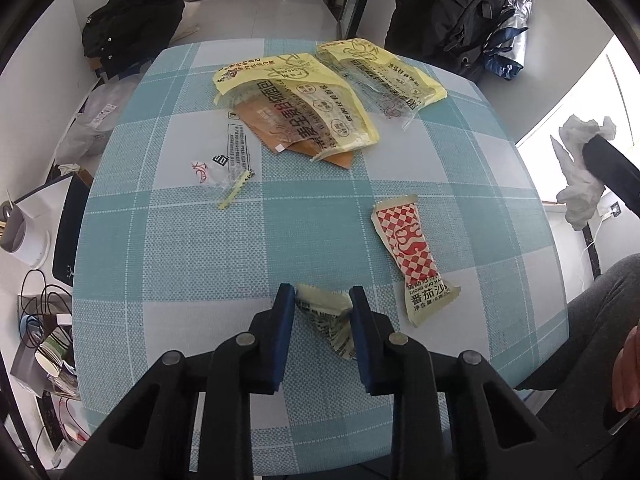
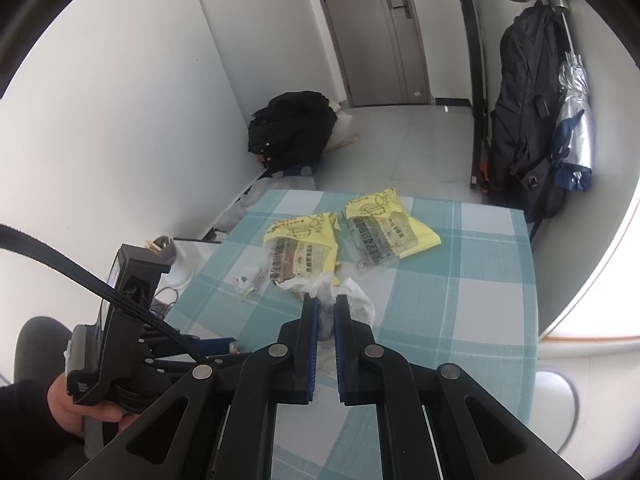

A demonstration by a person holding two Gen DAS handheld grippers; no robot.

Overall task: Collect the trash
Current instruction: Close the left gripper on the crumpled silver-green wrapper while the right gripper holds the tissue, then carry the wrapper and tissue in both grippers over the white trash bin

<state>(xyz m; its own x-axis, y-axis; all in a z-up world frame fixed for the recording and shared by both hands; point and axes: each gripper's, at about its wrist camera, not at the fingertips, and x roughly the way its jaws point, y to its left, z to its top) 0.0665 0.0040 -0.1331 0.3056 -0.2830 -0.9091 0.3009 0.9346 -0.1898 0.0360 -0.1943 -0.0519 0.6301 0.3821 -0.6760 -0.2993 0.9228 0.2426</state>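
Blue and white checked cloth (image 1: 320,216) is covering the table. Two big yellow plastic food bags (image 1: 296,100) are lying side by side at the far end. One red and white checked sauce packet (image 1: 412,248) is lying near the right. One clear torn wrapper (image 1: 224,172) is lying on the left. The left gripper (image 1: 322,300) is grasping one small crumpled yellow wrapper piece (image 1: 326,316) at the near edge. The right gripper (image 2: 327,304) is clenching one white crumpled tissue (image 2: 352,296). Two black bags are sitting beyond the table.
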